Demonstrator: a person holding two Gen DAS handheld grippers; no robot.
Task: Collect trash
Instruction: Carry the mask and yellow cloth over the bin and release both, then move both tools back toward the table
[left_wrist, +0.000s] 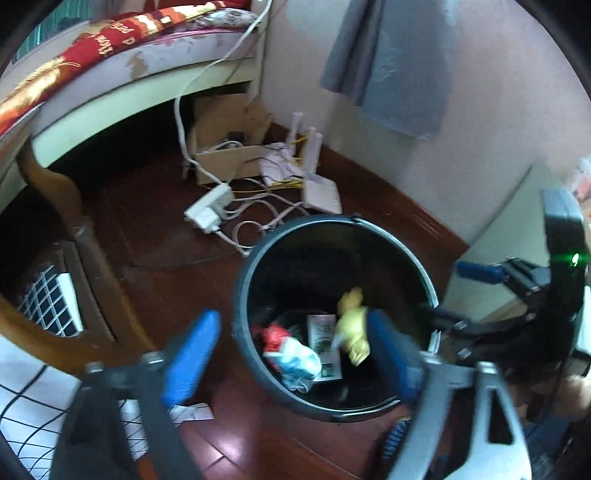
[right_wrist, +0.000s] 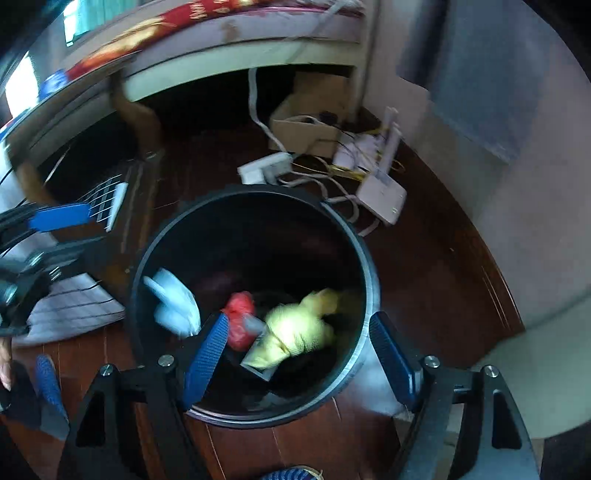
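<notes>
Although the yellow wrapper (right_wrist: 299, 328) shows blurred, it sits inside the black bin (right_wrist: 369, 266), low toward the near right wall, with a red scrap (right_wrist: 240, 321) just left of it and a pale blue-white bag (right_wrist: 173, 306) by the left wall; whether the yellow piece has settled or is dropping cannot be told. A printed card (left_wrist: 325, 343) lies flat on the bin's bottom in the left wrist view. Both grippers hang over the bin's mouth, pointing steeply down: the right gripper (right_wrist: 299, 362) has its jaws spread wide with nothing pressed between the pads, and the left gripper (left_wrist: 280, 354) likewise stands wide and empty. Beyond the bin, on the dark wooden floor (left_wrist: 155, 236), lie a white power strip (left_wrist: 208, 208), tangled cables and a router (left_wrist: 321, 195), with a cardboard box (left_wrist: 225, 147) under the bed (left_wrist: 110, 74). From here the risk is, I judge, a finger knocking the rim and tipping the light bin, or a sweep snagging the cables; loose paper (left_wrist: 192, 411) near the bin on the floor may be overlooked.
</notes>
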